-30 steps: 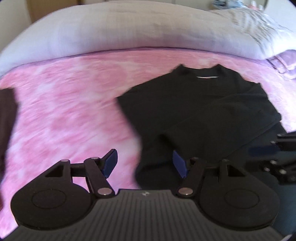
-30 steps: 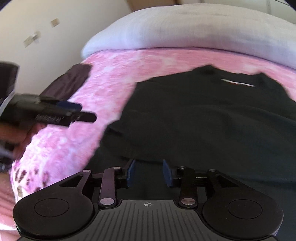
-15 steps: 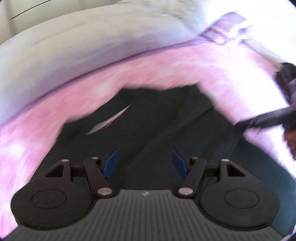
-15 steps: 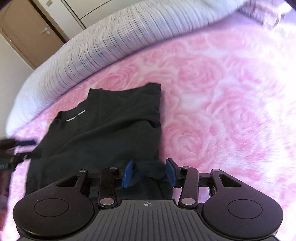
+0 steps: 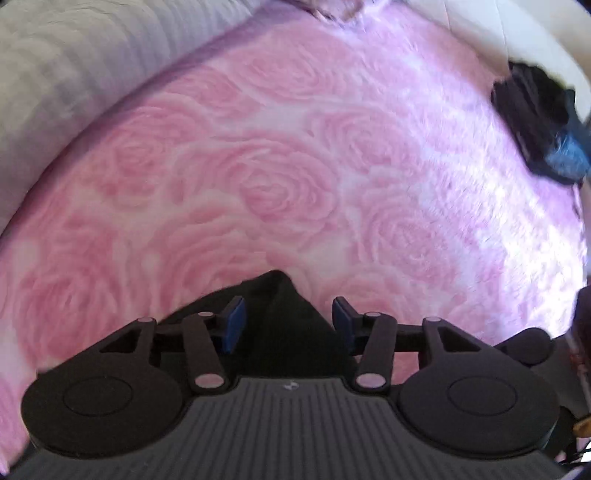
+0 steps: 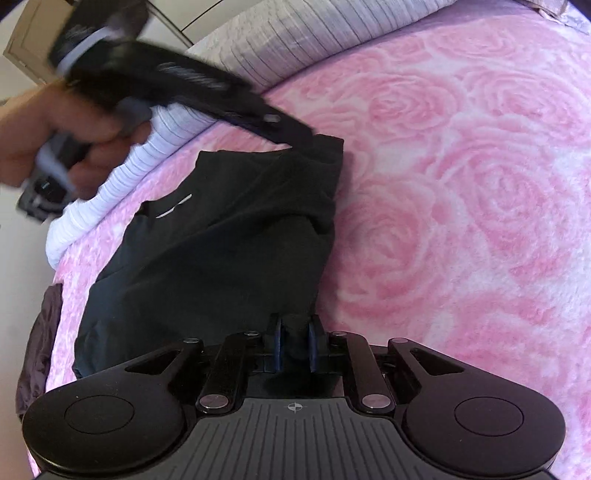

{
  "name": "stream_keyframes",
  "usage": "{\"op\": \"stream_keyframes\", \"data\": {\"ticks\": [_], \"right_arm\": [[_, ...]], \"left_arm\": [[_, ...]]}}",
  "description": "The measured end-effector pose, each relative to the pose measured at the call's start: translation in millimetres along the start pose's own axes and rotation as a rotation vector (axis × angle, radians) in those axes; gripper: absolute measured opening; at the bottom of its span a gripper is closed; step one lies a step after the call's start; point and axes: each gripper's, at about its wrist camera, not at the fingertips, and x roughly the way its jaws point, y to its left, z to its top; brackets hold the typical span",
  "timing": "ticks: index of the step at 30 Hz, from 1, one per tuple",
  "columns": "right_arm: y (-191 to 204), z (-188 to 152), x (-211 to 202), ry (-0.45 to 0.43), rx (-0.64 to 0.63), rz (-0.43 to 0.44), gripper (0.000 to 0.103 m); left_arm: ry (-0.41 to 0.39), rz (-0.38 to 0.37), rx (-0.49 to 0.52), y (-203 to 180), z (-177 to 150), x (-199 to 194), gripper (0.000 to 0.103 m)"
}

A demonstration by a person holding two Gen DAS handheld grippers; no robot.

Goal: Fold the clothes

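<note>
On the pink bed (image 6: 461, 184), the right gripper (image 6: 294, 347) is pinching the black shirt (image 6: 221, 251) hem while the left gripper (image 5: 286, 325), jaws just closing, is straddling a corner unclamped, risking slipping free.

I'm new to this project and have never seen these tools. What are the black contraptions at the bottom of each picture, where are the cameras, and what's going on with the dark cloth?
No robot here: a person holds a two-finger gripper in each hand, and each carries a camera looking along its blue fingers. One picture is from the left gripper, the other from the right gripper. A black shirt lies on a pink rose blanket, with a grey pillow behind. The right gripper has just closed and pinches the shirt's near corner. The left gripper straddles the far corner; its jaws have been closing, but its pads do not press yet.
</note>
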Motion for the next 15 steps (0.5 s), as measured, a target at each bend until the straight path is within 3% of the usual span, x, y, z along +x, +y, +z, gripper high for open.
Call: {"op": "stream_keyframes", "data": {"ticks": [1,2,3,5,10,13,15], "right_arm": [[0.0,0.7,0.0,0.000,-0.012,0.002,0.013],[0.5,0.6,-0.3,0.002,-0.025,0.002,0.013],[0.8,0.5,-0.7,0.004,-0.036,0.002,0.013],[-0.9,-0.6,-1.9,-0.001,-0.037,-0.001,0.013],[-8.5,-4.1,-7.9,-0.046,0.021,-0.039,0.012],[-8.1,-3.9,-5.8,-0.029,0.019,-0.042,0.012],[-9.8,-3.8,-5.4,-0.011,0.028,-0.033,0.013]], "left_arm": [[0.017,0.001,0.009,-0.7,3.3,6.4,0.030],[0.023,0.004,0.022,-1.5,4.6,9.6,0.008],[0.029,0.008,0.035,-2.2,6.0,12.8,0.000],[0.036,0.016,0.054,-2.7,8.3,18.3,0.001],[-0.057,0.079,-0.069,20.6,3.7,13.6,0.001],[-0.073,0.079,-0.135,30.7,0.4,16.9,0.004],[-0.117,0.083,-0.233,42.6,-1.7,9.6,0.006]]}}
